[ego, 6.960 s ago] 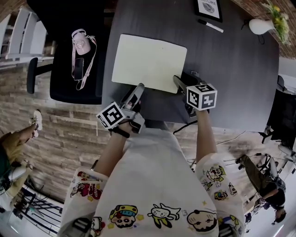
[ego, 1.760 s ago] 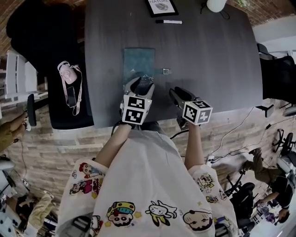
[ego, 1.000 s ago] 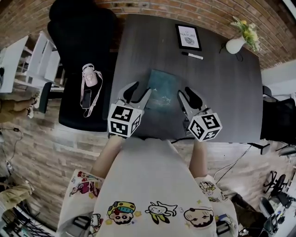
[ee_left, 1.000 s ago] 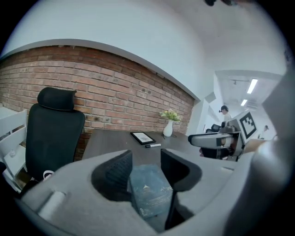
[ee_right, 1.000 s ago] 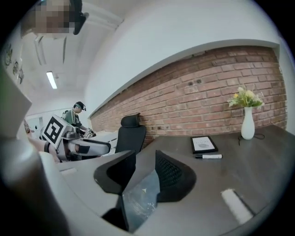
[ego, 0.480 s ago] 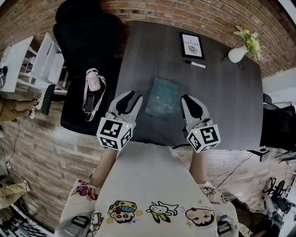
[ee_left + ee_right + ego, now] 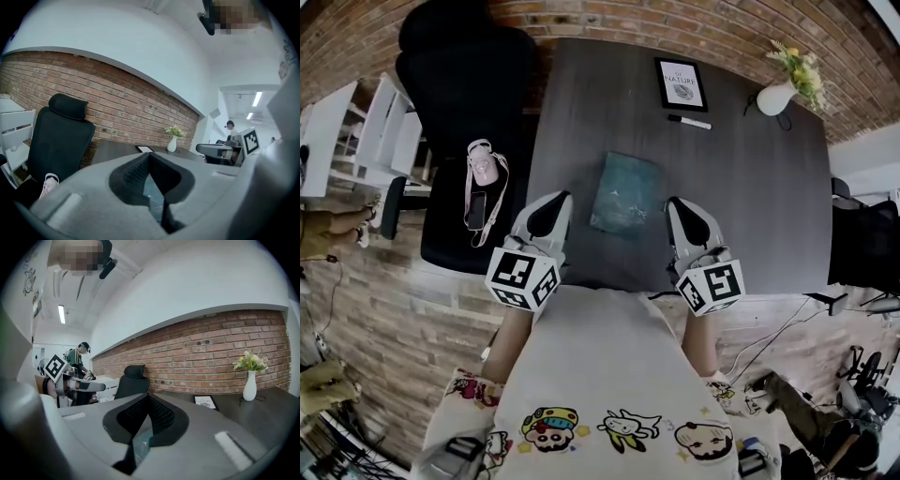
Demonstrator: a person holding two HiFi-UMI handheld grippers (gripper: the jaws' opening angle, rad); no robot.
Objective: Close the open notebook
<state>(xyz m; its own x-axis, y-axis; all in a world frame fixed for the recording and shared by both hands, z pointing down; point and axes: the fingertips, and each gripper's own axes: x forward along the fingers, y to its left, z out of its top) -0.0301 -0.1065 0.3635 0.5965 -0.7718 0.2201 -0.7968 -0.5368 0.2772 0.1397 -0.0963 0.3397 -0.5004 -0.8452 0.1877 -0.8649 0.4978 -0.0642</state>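
Observation:
The notebook [image 7: 625, 194] lies closed on the dark table [image 7: 750, 206], teal cover up, between my two grippers. My left gripper [image 7: 565, 197] hangs just left of it, apart from the cover; its jaws have just been closing and now stand shut with nothing between them. My right gripper [image 7: 672, 202] is just right of the notebook, its jaws also freshly closed and empty. In the left gripper view the shut left gripper [image 7: 149, 154] shows a sliver of teal notebook [image 7: 152, 197] below. The right gripper [image 7: 147, 396] looks the same, with the notebook [image 7: 140, 446] beneath.
A black office chair [image 7: 469, 94] stands left of the table, with a pink bottle [image 7: 483, 167] and its strap on the seat. At the table's far side are a framed picture [image 7: 680, 84], a marker pen [image 7: 689, 123] and a white vase of flowers [image 7: 778, 94].
The notebook lay open seven seconds ago and is now closed. Over the last second both grippers drew back from it a little and their jaws went from open to shut.

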